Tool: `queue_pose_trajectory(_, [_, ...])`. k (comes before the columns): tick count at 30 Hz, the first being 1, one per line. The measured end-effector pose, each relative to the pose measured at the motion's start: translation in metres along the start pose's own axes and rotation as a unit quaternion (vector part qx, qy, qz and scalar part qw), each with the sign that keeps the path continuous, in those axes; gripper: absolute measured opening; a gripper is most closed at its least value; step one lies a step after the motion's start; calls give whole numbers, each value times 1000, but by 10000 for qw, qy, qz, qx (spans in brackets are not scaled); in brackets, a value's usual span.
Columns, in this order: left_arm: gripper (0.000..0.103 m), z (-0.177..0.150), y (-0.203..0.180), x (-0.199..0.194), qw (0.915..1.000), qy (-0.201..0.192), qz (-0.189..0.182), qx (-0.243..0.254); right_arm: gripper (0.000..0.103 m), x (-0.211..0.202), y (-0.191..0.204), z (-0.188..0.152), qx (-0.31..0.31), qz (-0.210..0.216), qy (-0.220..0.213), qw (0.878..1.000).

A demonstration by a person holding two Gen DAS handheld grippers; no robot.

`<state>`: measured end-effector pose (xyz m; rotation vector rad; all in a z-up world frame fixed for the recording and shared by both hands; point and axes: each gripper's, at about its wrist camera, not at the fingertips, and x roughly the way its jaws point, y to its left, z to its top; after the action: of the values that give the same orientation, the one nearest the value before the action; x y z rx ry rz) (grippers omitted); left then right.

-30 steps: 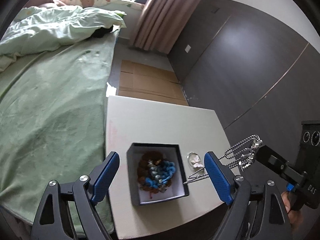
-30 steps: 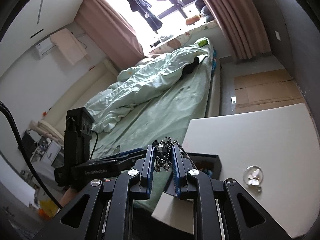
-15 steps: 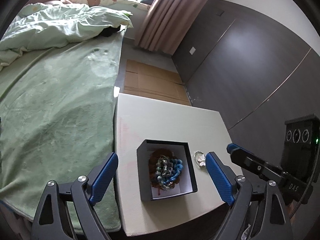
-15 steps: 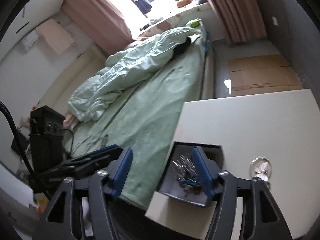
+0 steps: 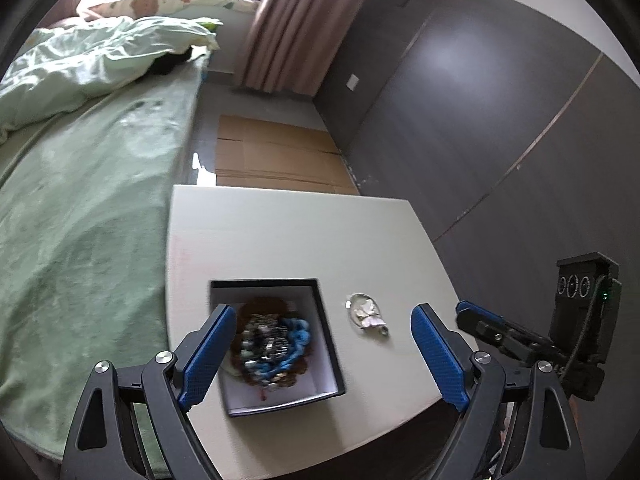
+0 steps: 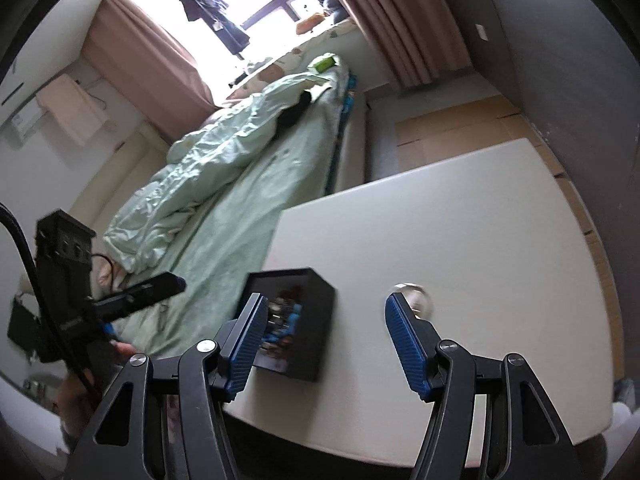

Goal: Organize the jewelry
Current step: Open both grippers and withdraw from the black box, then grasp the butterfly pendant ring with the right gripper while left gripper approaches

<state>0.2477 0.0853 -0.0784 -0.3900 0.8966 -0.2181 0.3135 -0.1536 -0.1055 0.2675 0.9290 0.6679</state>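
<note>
Blue-padded jaws of the right gripper [image 6: 322, 340] stand spread wide and carry nothing; the left gripper [image 5: 320, 354] is likewise spread and bare. Between them sits the black box [image 5: 280, 344], near the tabletop's [image 5: 288, 236] near edge, already heaped with beads and chains [image 5: 270, 344]. One silver pendant [image 5: 366, 314] lies flat just beside the box, toward the right edge. Judged from this, the pendant is next: bring the right jaws low and level, straddle it, and close gently so the thin piece does not skid away.
</note>
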Motion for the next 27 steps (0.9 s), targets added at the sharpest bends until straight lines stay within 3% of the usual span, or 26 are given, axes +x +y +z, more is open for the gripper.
queue_pose_trajectory(5, [89,0,-19,17,9995,103,25,282,60,3,-17,-7,-90,-197,94,9997])
queue_pose_trajectory(14, [89,4,-31,40,9980,200,226,554,40,27,-38,-21,-437,-465,485,9968])
queue_pose_trajectory(22, [72,12,-33,63,9952,469,307,798,33,54,-42,-28,-967,-634,810,9900])
queue_pose_trajectory(27, [68,14,-32,71,9936,542,251,962,32,68,-45,-31,-1151,-737,970,9858])
